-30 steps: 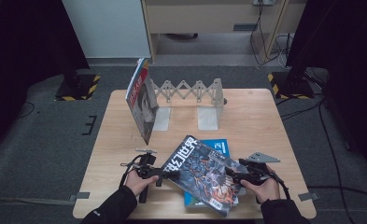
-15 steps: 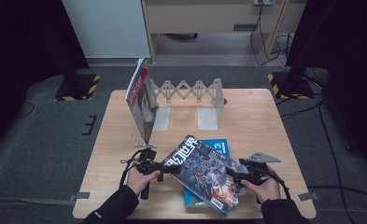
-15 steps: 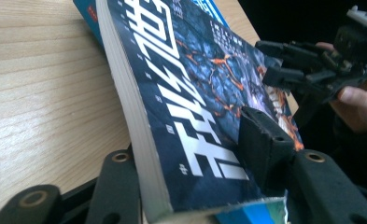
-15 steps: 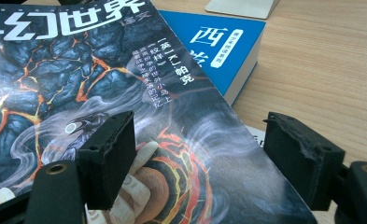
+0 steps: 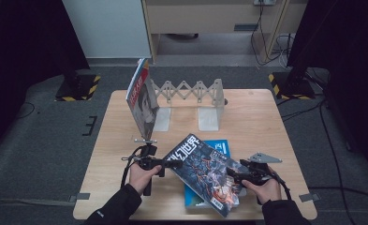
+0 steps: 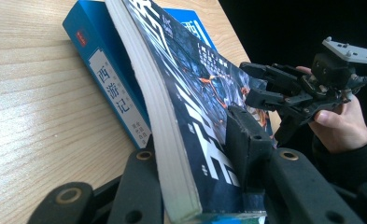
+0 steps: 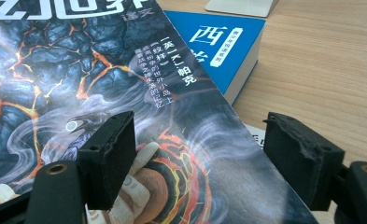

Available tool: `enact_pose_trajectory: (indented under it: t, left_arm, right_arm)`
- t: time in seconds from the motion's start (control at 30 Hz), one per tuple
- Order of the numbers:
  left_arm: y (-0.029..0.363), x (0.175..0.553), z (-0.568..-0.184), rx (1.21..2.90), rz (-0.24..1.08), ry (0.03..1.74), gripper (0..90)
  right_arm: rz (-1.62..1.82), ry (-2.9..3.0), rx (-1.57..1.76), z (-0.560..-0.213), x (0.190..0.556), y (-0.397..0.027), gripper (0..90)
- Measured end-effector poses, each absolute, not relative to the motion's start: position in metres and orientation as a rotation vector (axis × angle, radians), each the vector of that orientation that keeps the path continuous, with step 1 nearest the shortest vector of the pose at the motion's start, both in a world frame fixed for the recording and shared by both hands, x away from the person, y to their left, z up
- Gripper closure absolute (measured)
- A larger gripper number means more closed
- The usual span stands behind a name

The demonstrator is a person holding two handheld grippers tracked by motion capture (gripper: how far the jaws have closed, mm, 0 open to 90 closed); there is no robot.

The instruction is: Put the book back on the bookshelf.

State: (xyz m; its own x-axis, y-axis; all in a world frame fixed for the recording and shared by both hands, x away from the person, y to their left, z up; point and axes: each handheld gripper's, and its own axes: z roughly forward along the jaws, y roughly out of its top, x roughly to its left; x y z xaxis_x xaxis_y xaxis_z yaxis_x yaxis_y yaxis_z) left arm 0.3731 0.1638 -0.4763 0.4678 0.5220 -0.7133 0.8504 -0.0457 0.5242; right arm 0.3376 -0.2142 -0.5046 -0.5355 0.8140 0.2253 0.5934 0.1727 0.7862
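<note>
Left gripper (image 6: 195, 186): fingers just closing, gripping dark book (image 5: 205, 173)
Right gripper (image 7: 200, 158): fingers open over its cover
Blue book (image 5: 217, 148): underneath, on table (image 5: 266, 122)

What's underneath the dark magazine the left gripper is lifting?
A blue book lies flat on the table beneath the dark magazine, its spine showing in the left gripper view. The magazine covers most of its cover, so whether anything else lies there can't be told.
</note>
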Motion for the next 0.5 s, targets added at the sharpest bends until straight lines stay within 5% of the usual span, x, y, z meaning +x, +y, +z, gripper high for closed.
enact_pose_trajectory:
  t: [0.5]
  left_arm:
    - [0.172, 0.379, -0.452, 1.630, -0.384, 1.210, 75.3]
  right_arm:
    - [1.295, 2.055, 1.409, -0.496, 0.343, -0.237, 25.7]
